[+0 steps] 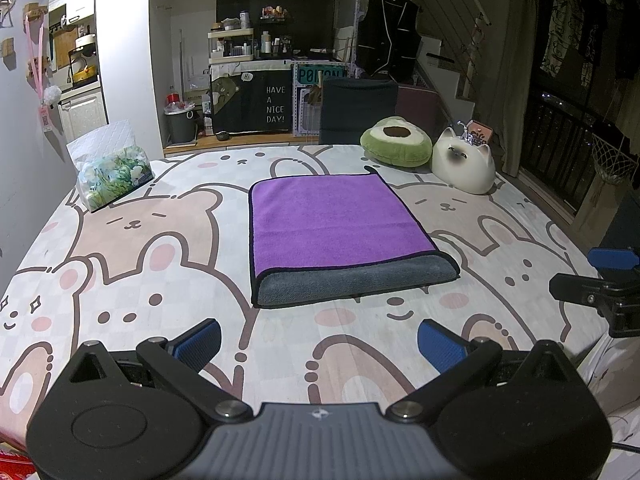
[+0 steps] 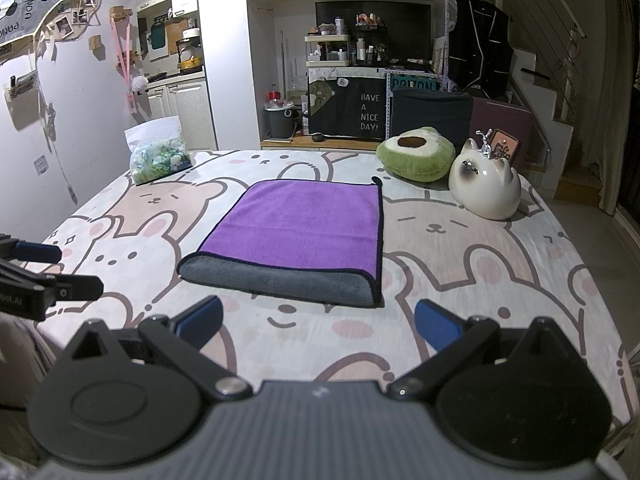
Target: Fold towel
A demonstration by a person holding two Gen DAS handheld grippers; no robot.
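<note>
A purple towel (image 1: 336, 220) with a grey underside and black trim lies folded on the cartoon-print tablecloth (image 1: 160, 240), its rolled grey fold toward me. It also shows in the right wrist view (image 2: 300, 232). My left gripper (image 1: 320, 344) is open and empty, hovering near the table's front edge, short of the towel. My right gripper (image 2: 318, 322) is open and empty, just in front of the towel's grey fold. The right gripper also shows at the right edge of the left wrist view (image 1: 600, 280); the left gripper shows at the left edge of the right wrist view (image 2: 40, 272).
A tissue pack (image 1: 112, 168) stands at the back left of the table. A green avocado cushion (image 1: 396, 144) and a white cat figure (image 1: 464, 164) sit at the back right. A dark chair (image 1: 356, 108) stands behind the table.
</note>
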